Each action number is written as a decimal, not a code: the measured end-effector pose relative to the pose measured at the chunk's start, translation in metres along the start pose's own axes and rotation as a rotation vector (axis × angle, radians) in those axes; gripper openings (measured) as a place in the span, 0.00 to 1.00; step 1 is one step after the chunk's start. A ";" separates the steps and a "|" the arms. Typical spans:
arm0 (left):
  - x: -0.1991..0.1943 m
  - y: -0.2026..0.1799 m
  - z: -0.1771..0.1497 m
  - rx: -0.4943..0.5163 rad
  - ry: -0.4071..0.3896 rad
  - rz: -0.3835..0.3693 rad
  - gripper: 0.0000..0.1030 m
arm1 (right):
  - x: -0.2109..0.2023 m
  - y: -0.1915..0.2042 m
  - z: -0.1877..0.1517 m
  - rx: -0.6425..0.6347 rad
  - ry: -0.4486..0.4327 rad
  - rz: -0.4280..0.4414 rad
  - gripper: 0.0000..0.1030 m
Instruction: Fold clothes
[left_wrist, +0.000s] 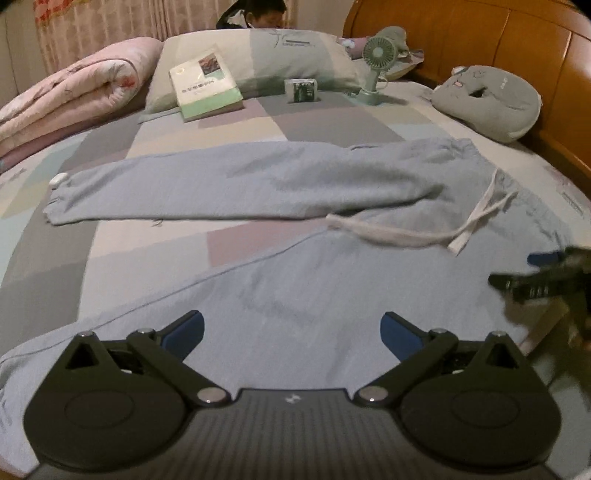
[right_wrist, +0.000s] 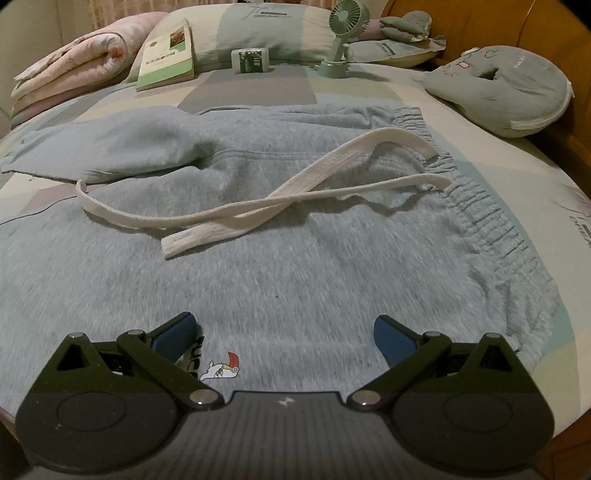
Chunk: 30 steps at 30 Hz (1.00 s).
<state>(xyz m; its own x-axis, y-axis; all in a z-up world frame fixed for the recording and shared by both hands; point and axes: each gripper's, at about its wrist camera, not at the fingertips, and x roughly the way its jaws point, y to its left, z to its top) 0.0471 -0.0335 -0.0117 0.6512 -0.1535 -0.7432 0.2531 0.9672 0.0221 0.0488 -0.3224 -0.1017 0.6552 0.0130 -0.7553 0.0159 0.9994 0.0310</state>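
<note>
Right wrist view: right gripper (right_wrist: 282, 338) fingers wide over grey fleece sweatpants (right_wrist: 295, 277); loose white drawstring (right_wrist: 258, 206) risks snagging. Left gripper (left_wrist: 291, 332) likewise wide.

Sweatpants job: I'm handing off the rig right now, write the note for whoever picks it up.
Left gripper: open, empty, over the near leg.
Right gripper: open, empty, over the hip area near the small printed logo.
Grey sweatpants lie flat on the bed, waistband to the right, legs spread to the left. White drawstring lies loose across the front.
Done: pants laid out; no fold visible.
Left: tuck the drawstring, bring one leg over the other, then fold lengthwise.
</note>
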 end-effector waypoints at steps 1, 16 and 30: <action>0.004 -0.004 0.006 -0.003 -0.004 -0.002 0.98 | 0.000 0.000 0.000 0.001 -0.003 0.001 1.00; 0.086 -0.023 -0.021 0.017 0.140 -0.068 0.98 | 0.001 0.004 0.001 0.013 0.006 -0.025 1.00; 0.132 0.035 0.054 0.115 -0.145 -0.130 0.98 | -0.004 0.011 0.010 0.052 0.063 -0.089 1.00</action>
<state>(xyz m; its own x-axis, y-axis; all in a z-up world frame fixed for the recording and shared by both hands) 0.1809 -0.0304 -0.0732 0.7020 -0.3105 -0.6410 0.4156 0.9094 0.0147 0.0538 -0.3114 -0.0915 0.6005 -0.0720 -0.7964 0.1121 0.9937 -0.0054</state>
